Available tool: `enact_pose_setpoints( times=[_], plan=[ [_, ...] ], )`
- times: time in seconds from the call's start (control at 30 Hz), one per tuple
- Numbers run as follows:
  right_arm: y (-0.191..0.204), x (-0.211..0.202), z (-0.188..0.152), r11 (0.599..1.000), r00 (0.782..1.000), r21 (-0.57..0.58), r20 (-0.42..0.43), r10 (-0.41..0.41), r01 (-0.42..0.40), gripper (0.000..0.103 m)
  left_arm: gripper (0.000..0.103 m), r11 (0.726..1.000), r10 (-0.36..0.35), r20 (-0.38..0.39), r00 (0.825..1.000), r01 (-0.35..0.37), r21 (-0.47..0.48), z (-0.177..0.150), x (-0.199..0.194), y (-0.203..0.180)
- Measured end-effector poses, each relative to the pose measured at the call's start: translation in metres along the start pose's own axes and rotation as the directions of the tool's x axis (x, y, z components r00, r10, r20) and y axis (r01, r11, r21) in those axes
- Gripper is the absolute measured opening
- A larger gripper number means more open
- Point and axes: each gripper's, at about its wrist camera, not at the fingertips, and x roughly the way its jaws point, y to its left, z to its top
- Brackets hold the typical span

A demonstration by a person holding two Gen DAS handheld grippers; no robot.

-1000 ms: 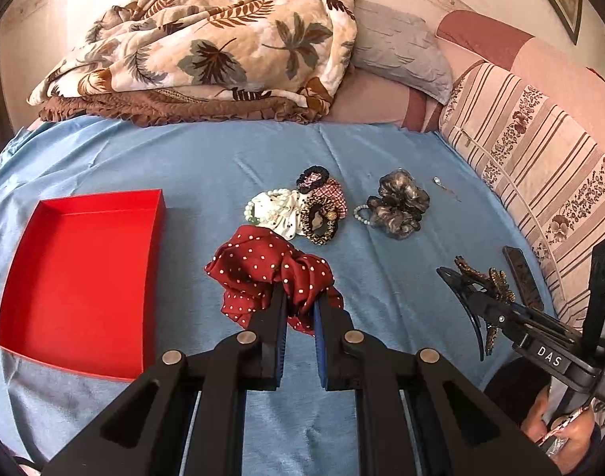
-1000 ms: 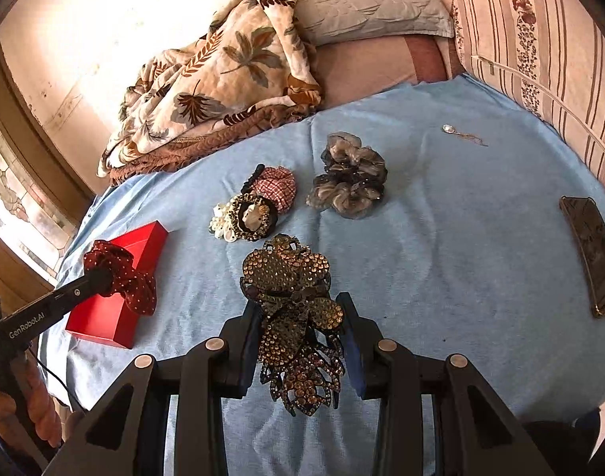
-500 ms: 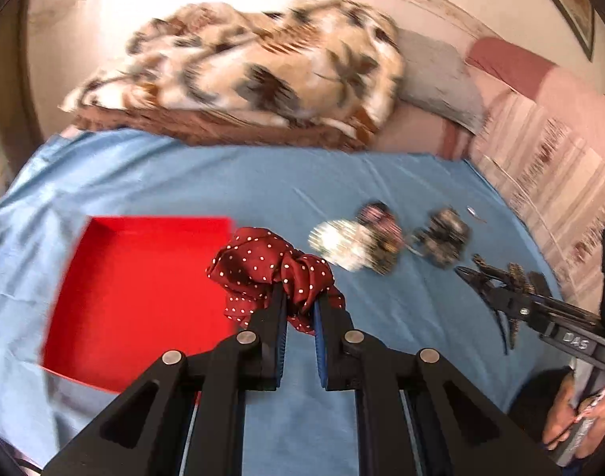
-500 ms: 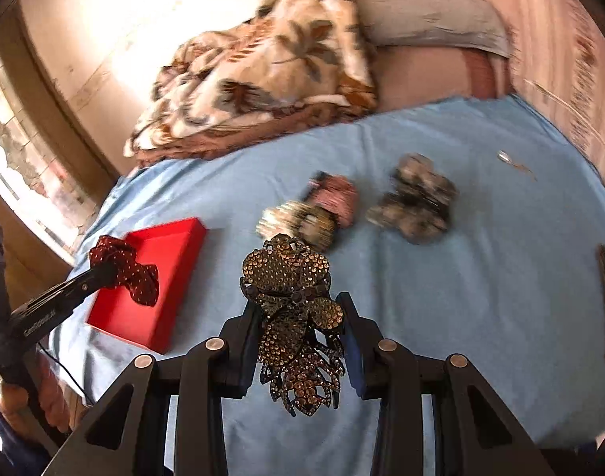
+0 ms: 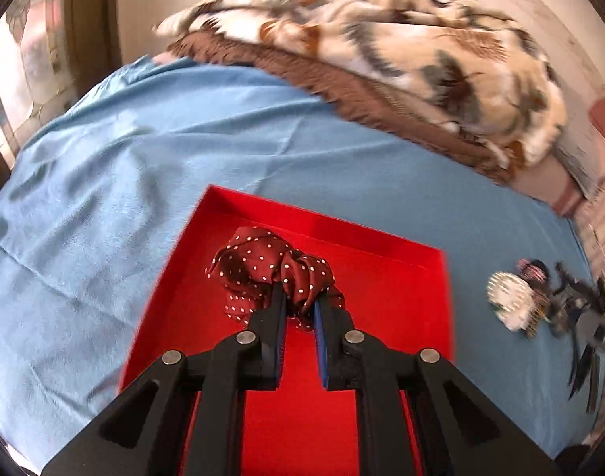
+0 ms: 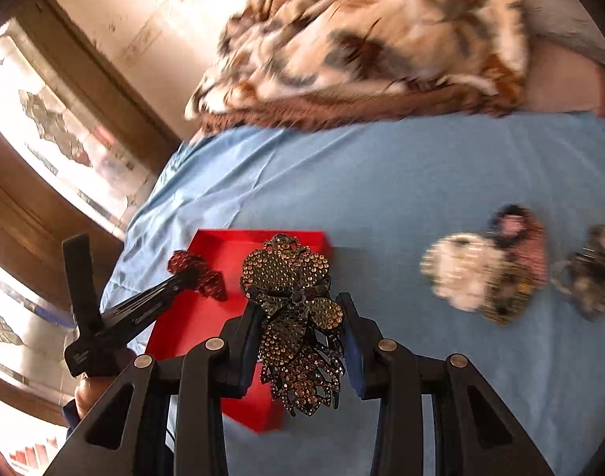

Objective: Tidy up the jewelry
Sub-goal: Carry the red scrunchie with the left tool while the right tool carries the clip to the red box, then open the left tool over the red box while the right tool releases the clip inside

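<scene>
The box lies on the bed, with the scrunchie above its floor. To its right lies a cluster of hair pieces. Behind them, a folded blanket rests at the bed's far end.

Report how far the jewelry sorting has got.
Done: nothing lies loose in the red box yet. In hand: the left claw holds the polka-dot scrunchie over the box; the right claw grips the rhinestone hair clip. Left: a small pile of hair pieces and a dark scrunchie on the blue sheet.
</scene>
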Motion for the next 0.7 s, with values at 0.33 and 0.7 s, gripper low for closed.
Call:
enact_pose_setpoints(
  times=[0.33,0.7],
  plan=[
    [0.038,0.136,0.022,0.999,0.990,-0.043,-0.142,-0.011,0.005,0.040,0.016,0.995,-0.051,-0.013,0.999,0.050,-0.089,0.020,0.036,0.032],
    [0.040,0.177,0.026,0.999,0.988,-0.043,-0.148,-0.035,0.029,0.065,0.047,0.976,-0.150,0.078,0.986,0.160,-0.148,0.025,0.010,0.041]
  ],
)
